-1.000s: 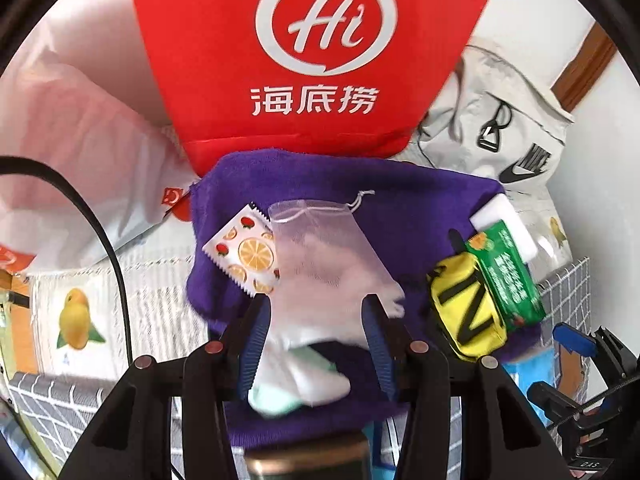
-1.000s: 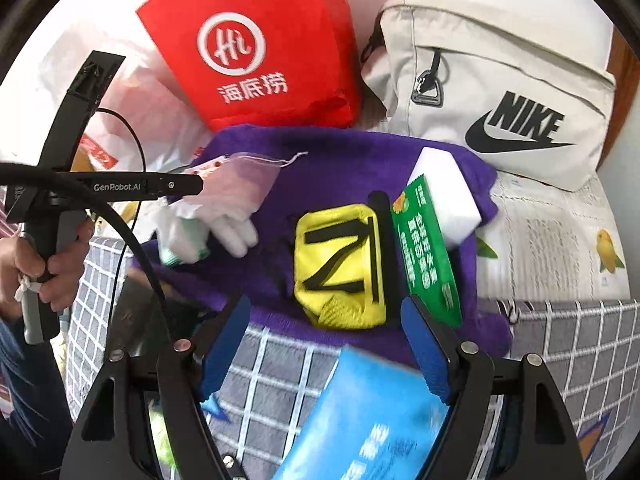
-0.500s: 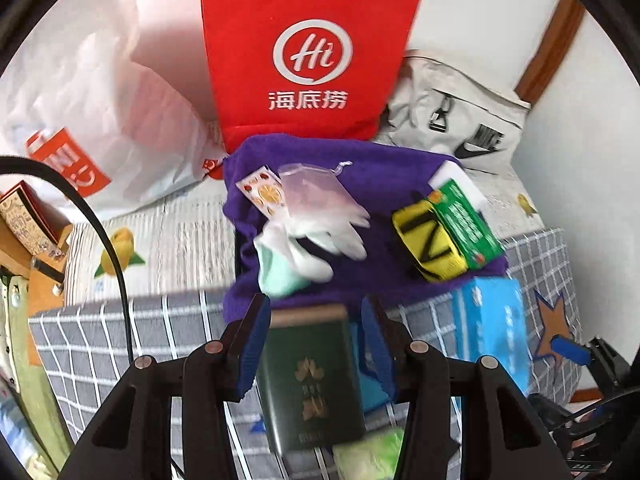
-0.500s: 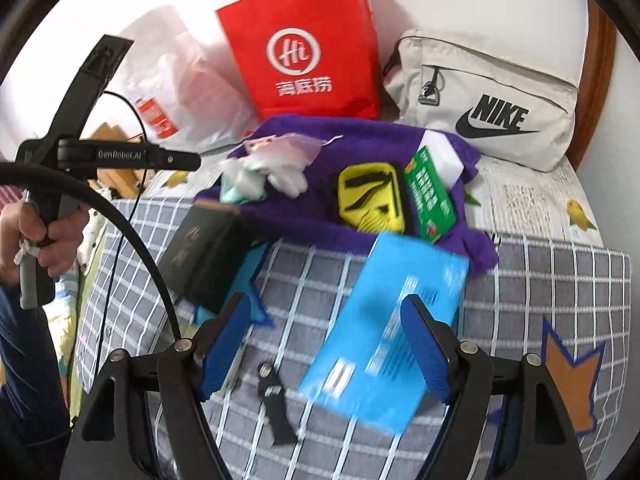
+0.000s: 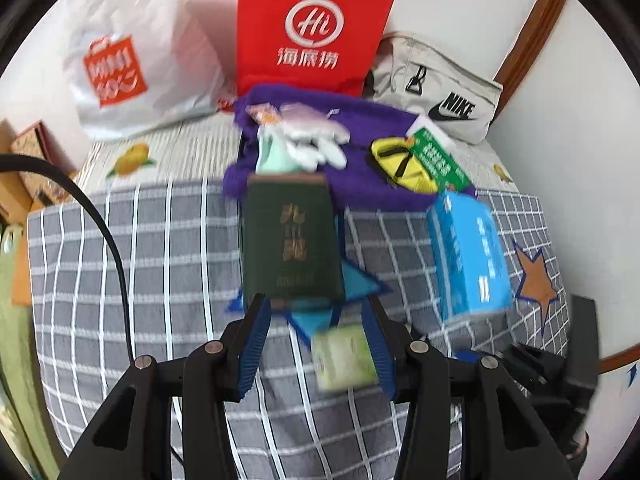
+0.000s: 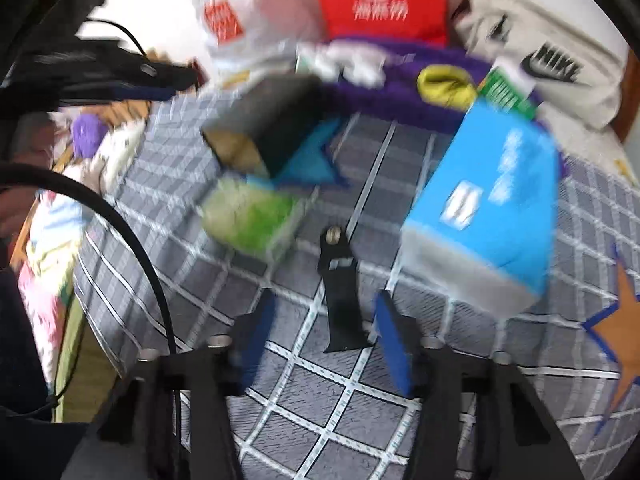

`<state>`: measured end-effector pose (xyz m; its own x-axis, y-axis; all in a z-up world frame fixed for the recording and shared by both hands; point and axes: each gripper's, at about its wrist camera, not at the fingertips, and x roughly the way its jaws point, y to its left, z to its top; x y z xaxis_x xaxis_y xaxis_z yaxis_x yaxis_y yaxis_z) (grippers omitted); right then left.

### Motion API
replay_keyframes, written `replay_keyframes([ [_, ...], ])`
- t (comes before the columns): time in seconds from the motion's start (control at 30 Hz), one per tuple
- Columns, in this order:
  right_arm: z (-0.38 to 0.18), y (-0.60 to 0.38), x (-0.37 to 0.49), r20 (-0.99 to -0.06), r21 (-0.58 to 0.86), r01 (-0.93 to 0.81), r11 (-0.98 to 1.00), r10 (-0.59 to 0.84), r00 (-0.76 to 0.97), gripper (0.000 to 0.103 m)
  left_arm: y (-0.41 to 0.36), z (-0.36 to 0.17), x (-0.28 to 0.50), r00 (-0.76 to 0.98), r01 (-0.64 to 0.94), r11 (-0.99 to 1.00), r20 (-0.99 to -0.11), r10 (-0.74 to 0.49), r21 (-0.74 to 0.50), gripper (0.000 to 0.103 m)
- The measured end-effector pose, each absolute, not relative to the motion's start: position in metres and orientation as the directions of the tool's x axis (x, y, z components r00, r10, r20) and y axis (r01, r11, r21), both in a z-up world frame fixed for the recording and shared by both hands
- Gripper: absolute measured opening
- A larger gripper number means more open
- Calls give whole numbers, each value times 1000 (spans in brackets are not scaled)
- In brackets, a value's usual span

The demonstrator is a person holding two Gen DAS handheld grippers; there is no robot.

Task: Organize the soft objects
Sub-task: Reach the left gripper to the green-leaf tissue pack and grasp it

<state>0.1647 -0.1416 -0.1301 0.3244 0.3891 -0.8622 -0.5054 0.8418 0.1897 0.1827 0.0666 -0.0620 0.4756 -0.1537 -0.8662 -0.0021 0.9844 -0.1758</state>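
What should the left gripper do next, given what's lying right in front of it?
Probably ease the left gripper forward and down onto the small green packet. Both grippers look open and empty, and the packet lies loose on the checked bedcover, nearest the left one, apart from the soft things on the purple cloth.

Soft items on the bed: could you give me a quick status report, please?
Left gripper open, empty. Right gripper open, empty. Gloves on purple towel. Green book lies ahead.
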Motion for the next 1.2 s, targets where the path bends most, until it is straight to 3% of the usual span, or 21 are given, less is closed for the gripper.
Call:
replay_keyframes([
  [0.27, -157, -129, 170, -853, 64, -555, 830, 334, 401, 41, 66, -88, 150, 436, -37, 978, -884, -169, -205, 45],
  [0.4, -157, -125, 163, -837, 7, -533, 846, 297, 459, 23, 67, -93, 145, 436, -38, 975, -881, -183, -221, 45],
  [0.57, -156, -129, 153, -842, 54, -496, 866, 307, 443, 22, 68, -102, 139, 428, -37, 971, -882, -198, -236, 45],
  [0.73, -157, -126, 148, -851, 60, -490, 870, 301, 430, 29, 71, -108, 133, 428, -40, 966, -878, -215, -256, 45],
  [0.97, -158, -121, 149, -840, 36, -499, 866, 297, 455, 22, 70, -110, 126, 448, -24, 963, -864, -231, -269, 45],
  [1.2, -151, -136, 147, -832, 117, -476, 872, 347, 432, 21, 50, -124, 138, 433, 33, 948, -851, -299, -316, 56],
])
